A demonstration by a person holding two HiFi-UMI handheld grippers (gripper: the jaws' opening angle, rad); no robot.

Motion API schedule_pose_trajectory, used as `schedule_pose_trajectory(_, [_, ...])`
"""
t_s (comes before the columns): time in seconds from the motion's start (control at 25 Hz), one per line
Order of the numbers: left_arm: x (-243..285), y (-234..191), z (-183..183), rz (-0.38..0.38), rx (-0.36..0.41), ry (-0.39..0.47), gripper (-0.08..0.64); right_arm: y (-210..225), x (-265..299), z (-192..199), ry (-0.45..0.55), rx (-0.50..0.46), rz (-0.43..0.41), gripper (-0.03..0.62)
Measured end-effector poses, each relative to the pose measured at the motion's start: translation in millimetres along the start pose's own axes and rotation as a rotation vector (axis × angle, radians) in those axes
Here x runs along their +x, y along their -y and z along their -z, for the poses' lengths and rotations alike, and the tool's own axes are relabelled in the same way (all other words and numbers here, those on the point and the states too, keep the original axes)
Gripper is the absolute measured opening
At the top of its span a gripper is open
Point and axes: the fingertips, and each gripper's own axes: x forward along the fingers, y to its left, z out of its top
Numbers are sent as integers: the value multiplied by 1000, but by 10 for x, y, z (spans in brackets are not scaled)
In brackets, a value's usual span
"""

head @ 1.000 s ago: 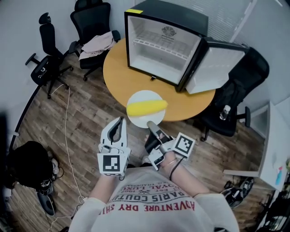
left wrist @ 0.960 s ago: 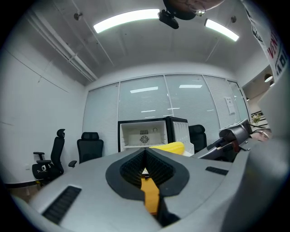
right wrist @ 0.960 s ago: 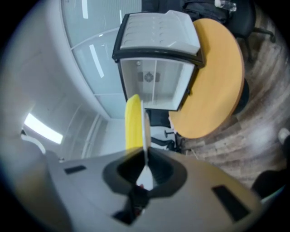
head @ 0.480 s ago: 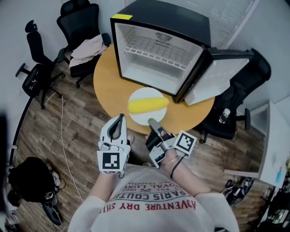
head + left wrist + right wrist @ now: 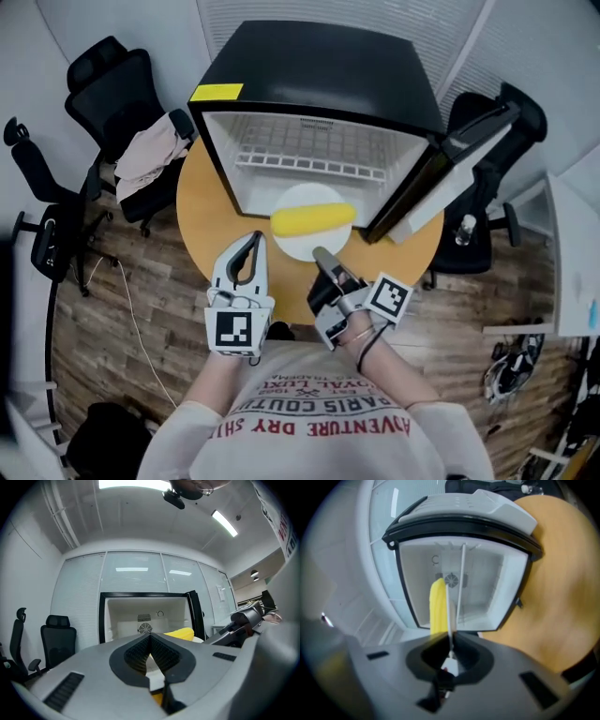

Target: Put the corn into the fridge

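A black mini fridge (image 5: 319, 75) is seen on a round wooden table (image 5: 199, 202), its door (image 5: 469, 155) swung wide to the right and its white interior laid open, with one wire shelf (image 5: 309, 155) across the back. A second ago the fridge was framed farther off, at the far side of the tabletop; it is now brought close and fills the upper middle of the head view. The office chairs (image 5: 117, 89) and the pale garment (image 5: 150, 155) draped on one of them are pushed out to the left edge of the view.

A white plate (image 5: 300, 246) is held level at the mouth of the fridge, where earlier it was at the near rim of the table, well short of the opening. The corn (image 5: 312, 220), a single yellow cob, is laid crosswise on the plate, not yet inside the compartment.

The plate's near rim is clamped from both sides: the left gripper (image 5: 255, 238) is closed on its lower left edge, and the right gripper (image 5: 319, 252) is closed on its lower edge, the rim seen edge-on between its jaws.
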Motion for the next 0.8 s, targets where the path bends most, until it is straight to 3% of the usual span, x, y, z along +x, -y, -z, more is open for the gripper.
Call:
schedule_pose_trajectory(0.24, [432,-221,67,106,1,6,25,19,328,-205,112,18,8,40])
schedule_pose_trajectory(0.8, [986,-503,216,225,12,-9,25,69,944,-637,267,102,19,40])
